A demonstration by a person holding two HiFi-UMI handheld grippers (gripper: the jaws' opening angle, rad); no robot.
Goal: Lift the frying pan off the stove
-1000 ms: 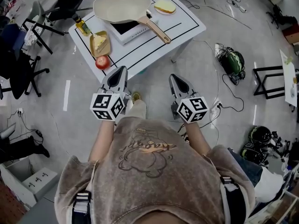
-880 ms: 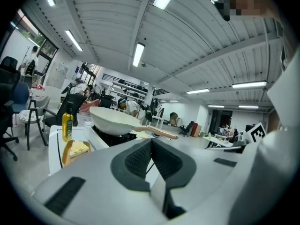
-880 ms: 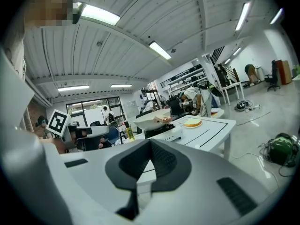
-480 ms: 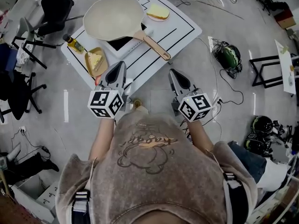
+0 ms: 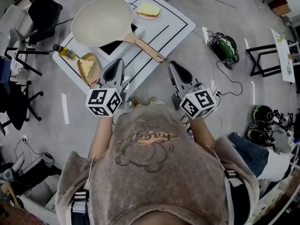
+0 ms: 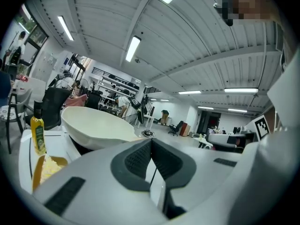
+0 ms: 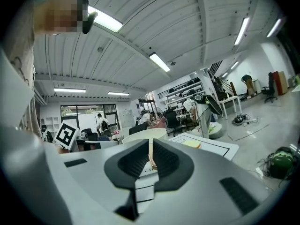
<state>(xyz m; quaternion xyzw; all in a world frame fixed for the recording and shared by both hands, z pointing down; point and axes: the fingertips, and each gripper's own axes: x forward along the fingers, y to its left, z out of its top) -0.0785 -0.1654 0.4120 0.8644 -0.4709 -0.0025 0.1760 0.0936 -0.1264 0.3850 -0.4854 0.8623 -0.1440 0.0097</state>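
A cream frying pan (image 5: 100, 21) with a copper handle (image 5: 149, 50) sits on a dark stove (image 5: 112, 46) on the white table (image 5: 176, 25); the handle points toward me. My left gripper (image 5: 119, 63) is shut and empty at the table's near edge, short of the pan. My right gripper (image 5: 173, 66) is also shut and empty, just right of the handle's end and apart from it. The left gripper view has the pan (image 6: 93, 128) ahead to the left beyond the closed pads (image 6: 140, 159). In the right gripper view the pan (image 7: 140, 136) stands straight ahead.
A yellow oil bottle (image 5: 63, 52) and a wooden plate of food (image 5: 87, 65) lie left of the stove. A slice of bread on a plate (image 5: 148, 9) is at the table's far side. Chairs (image 5: 28, 41) stand left; cables and a helmet (image 5: 224, 46) lie right.
Both grippers have moved forward and up toward the table, from over the floor to its near edge. Their jaws stay shut. The pan has not moved on the stove.
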